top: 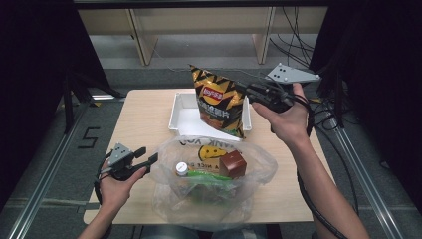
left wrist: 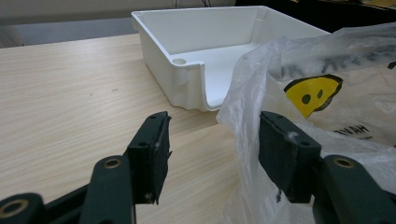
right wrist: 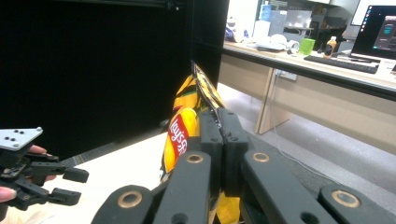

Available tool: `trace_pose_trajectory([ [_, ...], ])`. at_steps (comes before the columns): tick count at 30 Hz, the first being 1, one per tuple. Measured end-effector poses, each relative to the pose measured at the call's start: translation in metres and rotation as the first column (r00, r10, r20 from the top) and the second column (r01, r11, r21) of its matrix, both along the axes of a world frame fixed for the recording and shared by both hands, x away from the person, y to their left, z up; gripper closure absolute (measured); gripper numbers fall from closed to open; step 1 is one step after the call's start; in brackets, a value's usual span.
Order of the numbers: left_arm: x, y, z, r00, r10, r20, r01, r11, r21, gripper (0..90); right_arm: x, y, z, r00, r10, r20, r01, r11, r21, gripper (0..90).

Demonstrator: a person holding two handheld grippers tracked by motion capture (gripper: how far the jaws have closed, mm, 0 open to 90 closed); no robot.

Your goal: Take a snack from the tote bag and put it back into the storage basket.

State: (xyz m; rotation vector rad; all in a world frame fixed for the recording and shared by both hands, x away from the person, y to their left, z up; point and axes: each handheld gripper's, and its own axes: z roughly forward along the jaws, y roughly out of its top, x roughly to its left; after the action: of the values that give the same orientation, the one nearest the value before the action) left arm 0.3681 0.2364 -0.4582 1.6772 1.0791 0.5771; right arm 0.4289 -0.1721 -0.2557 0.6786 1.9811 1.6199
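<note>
Above the tray: the right gripper holds a bag of crisps off the table by its upper right edge
Right gripper's fingers: pressed together on the bag's top seam; in the right gripper view the two pads meet with the thin edge of the crisp bag pinched between them, and the rest of the bag hangs down to the left of the jaws
Bag of crisps: yellow and black with a red logo, upright and slightly tilted, its lower end over the near right corner of the white tray
Left gripper: low at the near left of the table, held in the person's left hand, just beside the left edge of the clear plastic bag
Left gripper's fingers: apart, with a clear gap between them; in the left gripper view the rim of the plastic bag stands against the inner face of the right-hand pad, while the other pad is clear of it over bare tabletop
Plastic bag: crumpled on the near middle of the wooden table, printed with a yellow smiling face
Inside the plastic bag: a brown box, a white-capped bottle and something green
White tray: at the far middle of the table, beyond the plastic bag
</note>
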Motion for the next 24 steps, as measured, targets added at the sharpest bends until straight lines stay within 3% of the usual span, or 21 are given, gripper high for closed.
trace_pose_trajectory([
  [9,-0.001,0.001,0.001,0.9999,0.012,-0.005,-0.012,0.9999,0.012,43.8,0.013,0.003,-0.002,0.9998,-0.022,0.001,0.022,1.0,-0.021,90.0],
  [24,-0.002,0.002,0.001,1.0,0.007,0.007,-0.007,1.0,-0.003,44.1,0.035,0.01,-0.007,0.9991,-0.039,-0.016,0.039,0.999,-0.035,90.0],
])
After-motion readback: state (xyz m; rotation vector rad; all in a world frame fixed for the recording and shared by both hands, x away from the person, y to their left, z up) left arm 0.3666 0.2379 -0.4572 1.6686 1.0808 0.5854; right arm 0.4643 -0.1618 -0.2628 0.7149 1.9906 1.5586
